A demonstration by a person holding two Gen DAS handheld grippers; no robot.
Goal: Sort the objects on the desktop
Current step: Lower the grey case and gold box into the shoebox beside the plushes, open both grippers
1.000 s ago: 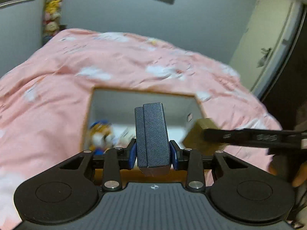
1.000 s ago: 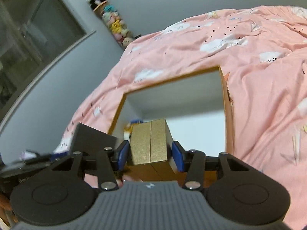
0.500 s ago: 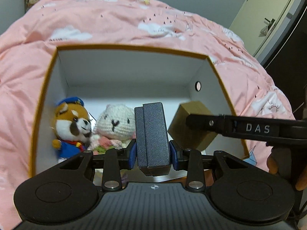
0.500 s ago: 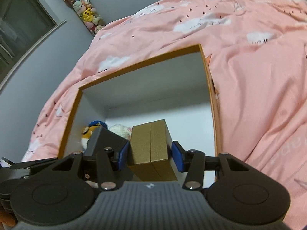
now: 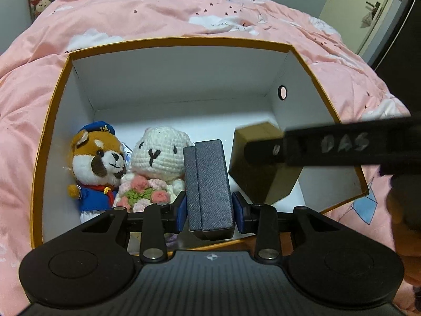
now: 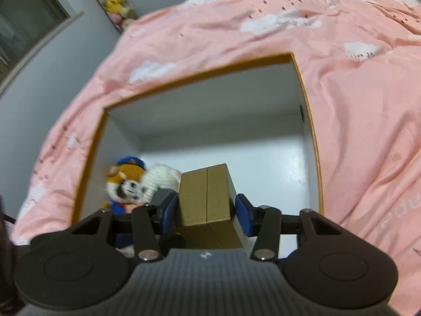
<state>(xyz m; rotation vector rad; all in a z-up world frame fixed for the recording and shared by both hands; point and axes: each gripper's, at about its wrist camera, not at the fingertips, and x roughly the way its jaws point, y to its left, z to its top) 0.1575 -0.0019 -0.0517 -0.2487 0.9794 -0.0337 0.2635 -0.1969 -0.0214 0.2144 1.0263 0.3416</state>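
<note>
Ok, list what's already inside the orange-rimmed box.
Inside the box sit a capped plush animal and a white crochet bunny with flowers, against the left wall. The held grey case and gold case hide the floor beneath them.

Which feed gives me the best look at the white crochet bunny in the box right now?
The left wrist view. There the white crochet bunny is sharp, with its face and bouquet visible beside the fox plush. In the right wrist view the bunny is blurred and mostly hidden behind the gold box.
</note>
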